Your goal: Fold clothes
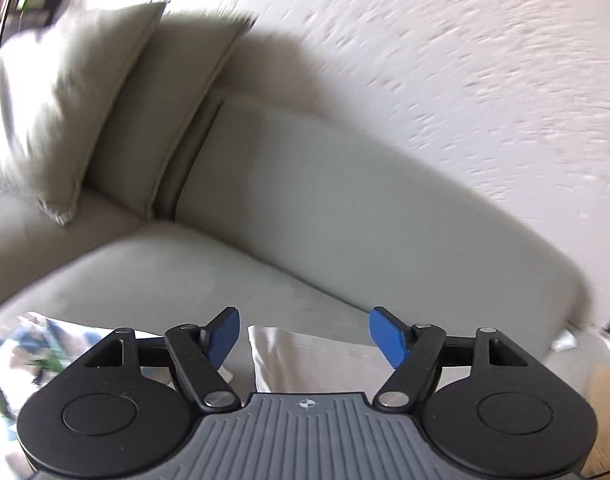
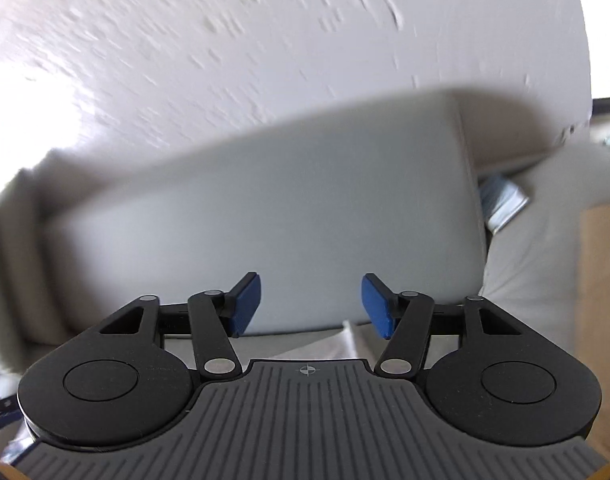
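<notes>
While both views are smeared with motion blur, the left claw (image 1: 304,334) clearly stands spread, its blue pads (image 1: 387,336) well apart and nothing between them. Just below and between those pads lies a pale beige garment (image 1: 305,364), flat on the seat of a light grey sofa (image 1: 185,276). To the left of that claw, at the edge of the left wrist view, sits another piece of clothing with a blue, green and white print (image 1: 21,356), too blurred to make out its shape. Behind the seat rises the sofa's grey back cushion (image 1: 345,208), and further left a cream throw pillow (image 1: 61,100) leans against a second back cushion. A white textured wall (image 1: 465,60) fills the upper right.

From the right wrist view, the right claw (image 2: 311,306) is likewise spread wide and holds nothing, its blue pads (image 2: 377,304) apart. Beneath it a strip of pale cloth (image 2: 345,342) shows at the foot of the grey back cushion (image 2: 265,220); whether it is the same beige garment I cannot tell. To the right of the cushion a small folded blue-and-white item (image 2: 505,200) rests on the sofa's end, beside a tan surface (image 2: 601,280) at the frame's edge. Above the cushion is the white wall (image 2: 265,40).
</notes>
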Available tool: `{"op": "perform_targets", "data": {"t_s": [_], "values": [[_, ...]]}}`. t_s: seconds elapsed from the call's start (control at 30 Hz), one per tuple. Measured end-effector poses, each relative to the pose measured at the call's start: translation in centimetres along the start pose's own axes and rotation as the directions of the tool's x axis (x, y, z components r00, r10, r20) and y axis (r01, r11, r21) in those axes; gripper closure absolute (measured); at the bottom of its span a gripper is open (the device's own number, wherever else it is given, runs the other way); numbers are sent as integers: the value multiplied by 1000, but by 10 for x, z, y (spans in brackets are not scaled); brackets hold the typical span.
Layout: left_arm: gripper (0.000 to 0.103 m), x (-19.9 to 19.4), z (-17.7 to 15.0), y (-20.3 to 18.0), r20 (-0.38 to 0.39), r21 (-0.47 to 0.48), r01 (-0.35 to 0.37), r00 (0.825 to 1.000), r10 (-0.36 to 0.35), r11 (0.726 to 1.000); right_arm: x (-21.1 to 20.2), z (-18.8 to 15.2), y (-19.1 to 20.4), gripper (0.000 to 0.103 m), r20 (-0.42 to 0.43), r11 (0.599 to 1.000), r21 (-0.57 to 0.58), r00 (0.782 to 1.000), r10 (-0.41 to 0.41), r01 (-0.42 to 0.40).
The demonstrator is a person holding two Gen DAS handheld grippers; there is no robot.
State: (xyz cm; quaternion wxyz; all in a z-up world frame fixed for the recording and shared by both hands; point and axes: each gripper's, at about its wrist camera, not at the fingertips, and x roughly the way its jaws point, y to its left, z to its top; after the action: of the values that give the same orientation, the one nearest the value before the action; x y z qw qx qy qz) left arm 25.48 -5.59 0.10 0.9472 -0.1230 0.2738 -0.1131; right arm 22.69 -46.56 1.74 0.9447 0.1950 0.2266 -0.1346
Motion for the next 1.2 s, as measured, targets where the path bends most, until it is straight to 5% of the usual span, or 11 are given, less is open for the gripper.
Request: {"op": "perform_targets", "data": {"t_s": [0.2, 0.33, 0.53, 0.57, 0.63, 0.7, 0.8, 0.9, 1.0, 1.07, 1.2], "values": [[24, -97, -20, -14, -48, 56, 44, 998, -42, 997, -138, -5, 2, 23, 22, 995, 16, 995, 100, -100], [24, -134, -57, -25, -141, 94, 76, 988, -62, 993, -208, -31, -5, 23, -20, 989, 35, 990, 141, -140], [24, -158, -139, -41, -289, 137, 150, 951, -105, 979, -245, -111, -30, 16, -168, 971, 191, 969, 180, -147], [26, -156, -155, -43, -317, 144, 157, 943, -104, 977, -246, -127, -35, 18, -193, 967, 209, 963, 188, -147], [29, -145, -181, -47, -359, 161, 158, 929, -91, 974, -238, -158, -43, 44, -254, 968, 216, 950, 181, -127], [33, -135, -202, -56, -381, 191, 147, 922, -65, 970, -225, -188, -53, 97, -317, 966, 245, 934, 165, -88], [37, -121, -227, -69, -392, 246, 153, 919, -46, 957, -206, -224, -64, 97, -360, 962, 272, 926, 116, -15], [37, -110, -247, -78, -413, 291, 155, 910, -22, 944, -191, -243, -70, 96, -333, 979, 183, 942, -27, 93], [36, -98, -264, -79, -517, 312, 179, 856, 9, 933, -191, -245, -88, 90, -331, 965, 232, 943, -40, 122], [35, -102, -267, -79, -507, 365, 191, 862, 23, 911, -191, -246, -100, 94, -331, 953, 270, 943, -42, 137], [33, -100, -266, -73, -518, 331, 194, 855, 6, 924, -191, -248, -125, 88, -332, 924, 344, 942, -47, 168]]}}
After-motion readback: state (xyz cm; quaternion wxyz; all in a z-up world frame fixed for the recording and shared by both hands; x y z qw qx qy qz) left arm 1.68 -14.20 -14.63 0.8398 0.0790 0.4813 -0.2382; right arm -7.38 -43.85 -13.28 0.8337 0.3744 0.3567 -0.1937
